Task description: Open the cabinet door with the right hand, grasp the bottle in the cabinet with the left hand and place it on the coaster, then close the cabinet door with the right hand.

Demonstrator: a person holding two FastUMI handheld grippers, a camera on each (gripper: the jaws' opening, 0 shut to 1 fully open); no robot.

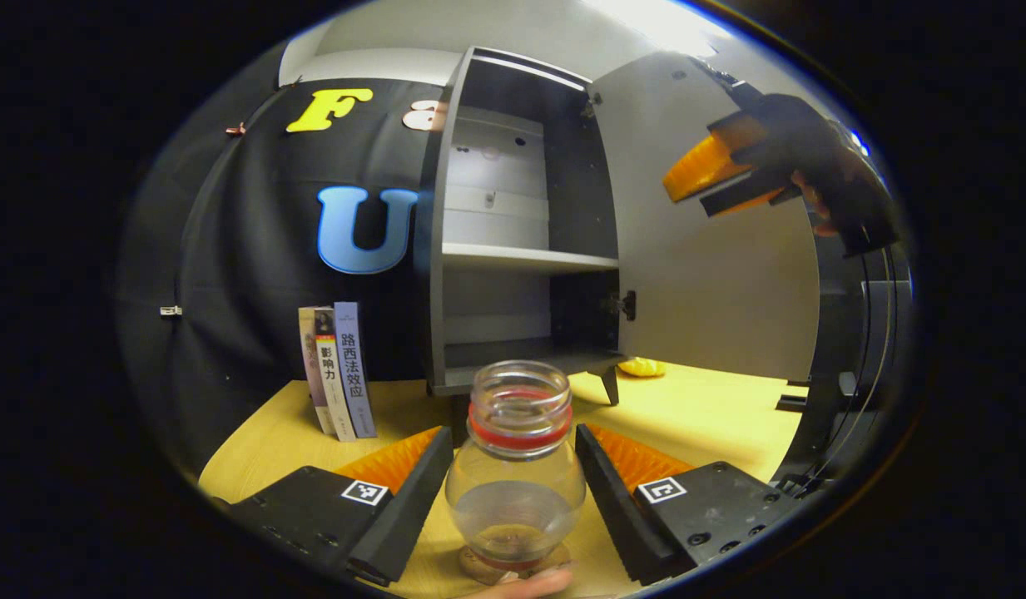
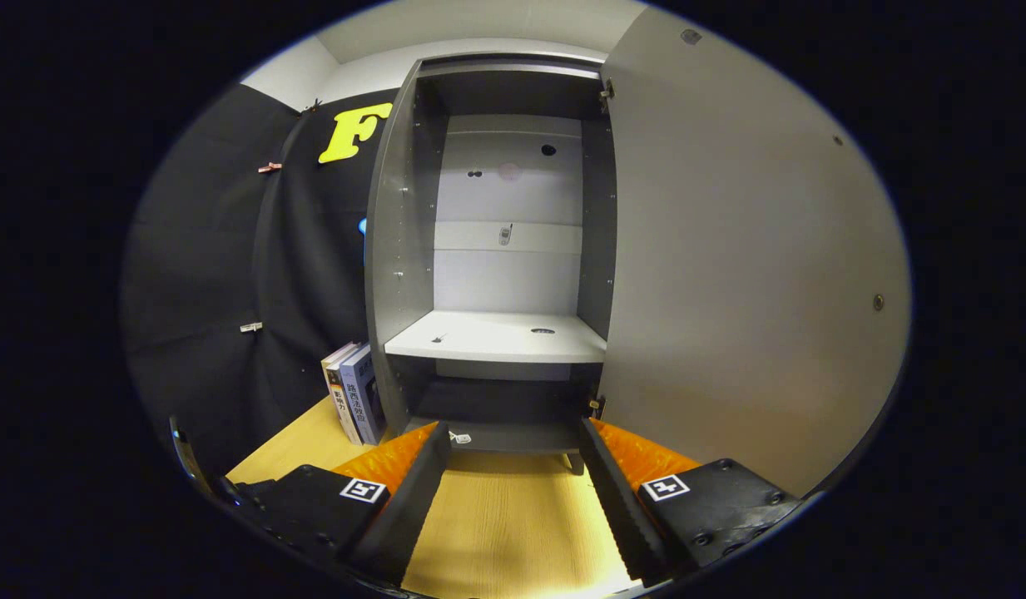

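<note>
A clear glass bottle (image 1: pixel 515 466) with a red band at its neck and no lid stands upright on a round coaster (image 1: pixel 513 567) on the yellow table. My left gripper (image 1: pixel 513 434) is open, its fingers either side of the bottle with a small gap on each side. The grey cabinet (image 1: pixel 521 258) stands behind it with its door (image 1: pixel 712 283) swung wide to the right. My right gripper (image 2: pixel 514 428) is open and holds nothing, facing the cabinet (image 2: pixel 496 333) beside the open door (image 2: pixel 745 274). From the left gripper view, that right gripper (image 1: pixel 712 179) hangs in front of the door, held by a hand.
Three books (image 1: pixel 338 374) stand upright left of the cabinet, also seen as books (image 2: pixel 354 399) from the right. A small orange object (image 1: pixel 641 366) lies on the table behind the cabinet's leg. The cabinet shelves (image 2: pixel 496 337) are bare.
</note>
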